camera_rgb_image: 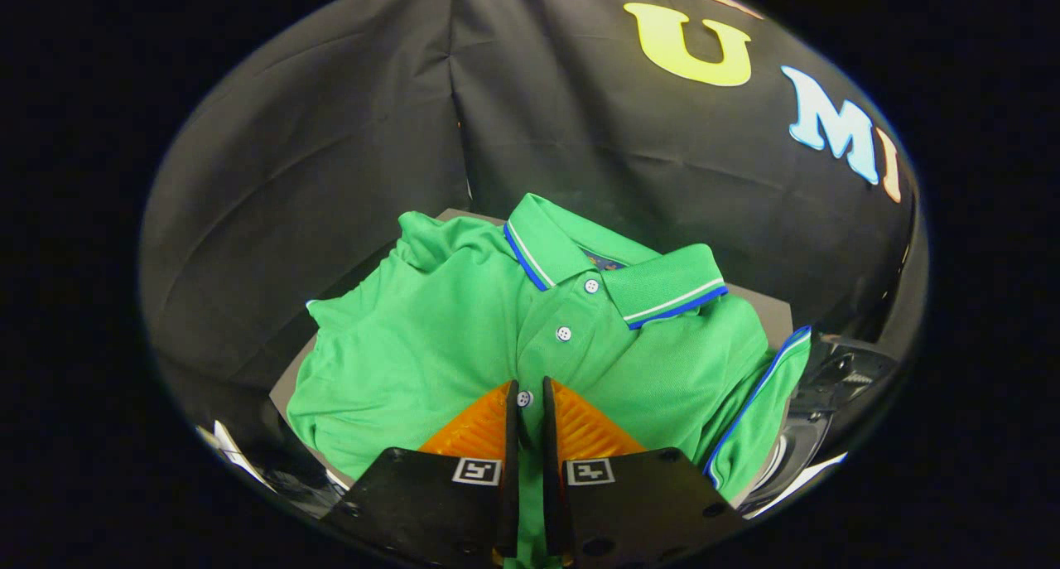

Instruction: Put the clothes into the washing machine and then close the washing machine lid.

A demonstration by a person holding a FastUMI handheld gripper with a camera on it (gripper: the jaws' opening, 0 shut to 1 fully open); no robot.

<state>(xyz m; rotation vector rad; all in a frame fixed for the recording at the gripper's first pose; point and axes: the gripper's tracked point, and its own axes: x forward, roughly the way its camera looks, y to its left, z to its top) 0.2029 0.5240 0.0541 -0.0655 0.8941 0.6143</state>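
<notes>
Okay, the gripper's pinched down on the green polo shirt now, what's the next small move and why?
Probably lift the gripper straight up a little. Its fingers look nearly closed on the button placket of the green polo shirt, with a fold of cloth between them, while the rest of the shirt lies spread on the grey surface. A short lift would show whether the grip holds before carrying it to the washing machine.

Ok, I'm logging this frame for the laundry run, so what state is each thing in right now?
Green polo shirt: spread over a grey surface, collar folded down, placket buttoned, a fold of the placket pinched between the fingers.
Gripper: fingers nearly together, shut on the polo shirt's front.
Grey surface: mostly covered by the shirt.
Dark appliance part: beside the shirt's sleeve; open or shut cannot be told.
</notes>
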